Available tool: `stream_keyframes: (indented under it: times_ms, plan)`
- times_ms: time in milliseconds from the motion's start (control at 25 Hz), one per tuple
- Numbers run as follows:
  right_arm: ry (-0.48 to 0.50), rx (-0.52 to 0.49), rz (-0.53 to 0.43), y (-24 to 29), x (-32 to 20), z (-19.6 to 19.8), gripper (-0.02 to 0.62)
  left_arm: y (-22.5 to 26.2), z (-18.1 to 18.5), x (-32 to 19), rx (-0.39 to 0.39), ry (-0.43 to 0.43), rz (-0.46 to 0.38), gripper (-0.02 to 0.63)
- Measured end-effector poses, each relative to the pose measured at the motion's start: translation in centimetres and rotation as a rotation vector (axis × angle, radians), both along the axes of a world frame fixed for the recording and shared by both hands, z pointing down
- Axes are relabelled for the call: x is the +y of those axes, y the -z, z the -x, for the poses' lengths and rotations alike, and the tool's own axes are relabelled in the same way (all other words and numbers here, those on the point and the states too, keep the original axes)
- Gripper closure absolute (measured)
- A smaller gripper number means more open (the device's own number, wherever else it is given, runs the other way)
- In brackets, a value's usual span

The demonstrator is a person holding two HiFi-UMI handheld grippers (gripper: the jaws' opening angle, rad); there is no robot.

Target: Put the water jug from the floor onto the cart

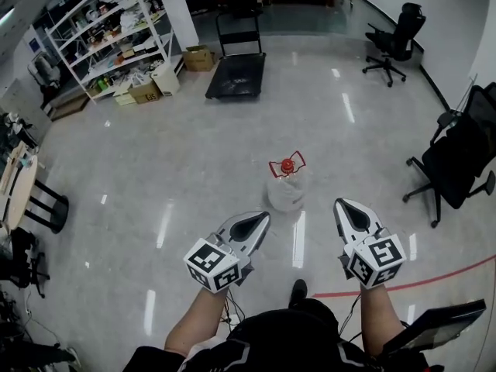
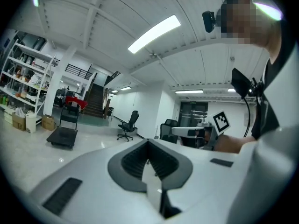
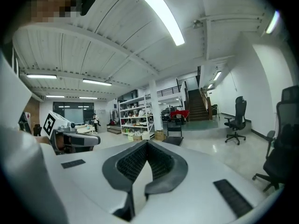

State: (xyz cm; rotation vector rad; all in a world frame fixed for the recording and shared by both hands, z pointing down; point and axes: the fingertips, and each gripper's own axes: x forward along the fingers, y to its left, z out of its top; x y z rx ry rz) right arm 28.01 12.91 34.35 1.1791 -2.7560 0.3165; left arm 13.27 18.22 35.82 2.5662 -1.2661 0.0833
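Surroundings: we are looking down on a pale, glossy floor [image 1: 155, 153]. The water jug [image 1: 287, 187], clear with a red cap and handle, is standing upright on it, ahead of both sets of fingertips and roughly between their two lines, touching neither. Nothing is lying between the fingertips and the jug.

The cart [image 1: 236, 76], a flat black platform with an upright handle, is standing well beyond the jug, with bare floor between them. A white shelf rack [image 1: 108, 41] and cardboard boxes [image 1: 199, 57] are sitting far off to the left of the fingers. One office chair [image 1: 395, 41] is standing far ahead on the right, and another office chair [image 1: 461, 157] near the right side. A red floor line [image 1: 434, 283] is running behind the right fingertips.

Left gripper [image 1: 260, 219]: its fingers [image 2: 133, 160] are clenched, pads meeting at the tip, grasping nothing.

Right gripper [image 1: 345, 208]: its fingers [image 3: 133, 162] are likewise clenched together and empty.
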Motion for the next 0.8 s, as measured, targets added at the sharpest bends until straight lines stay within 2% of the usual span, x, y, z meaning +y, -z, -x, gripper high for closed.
stream_keyframes:
  times_ms: [120,360,560,800]
  plan:
    - [0.040,-0.009,-0.005,-0.6,-2.2,1.4,0.600,-1.1,1.5,-2.0,0.014,0.045,0.029,0.614]
    - [0.074,-0.008,0.001,-1.9,-6.1,3.4,0.600,-1.4,4.1,-5.7,-0.009,0.088,0.027,0.614]
    - [0.029,0.002,-0.001,-3.1,-9.5,5.0,0.600,-2.3,6.7,-8.9,0.007,0.087,0.010,0.614]
    - [-0.025,0.003,0.001,-4.3,-14.5,7.4,0.600,-3.5,9.6,-14.4,-0.020,0.047,-0.011,0.614]
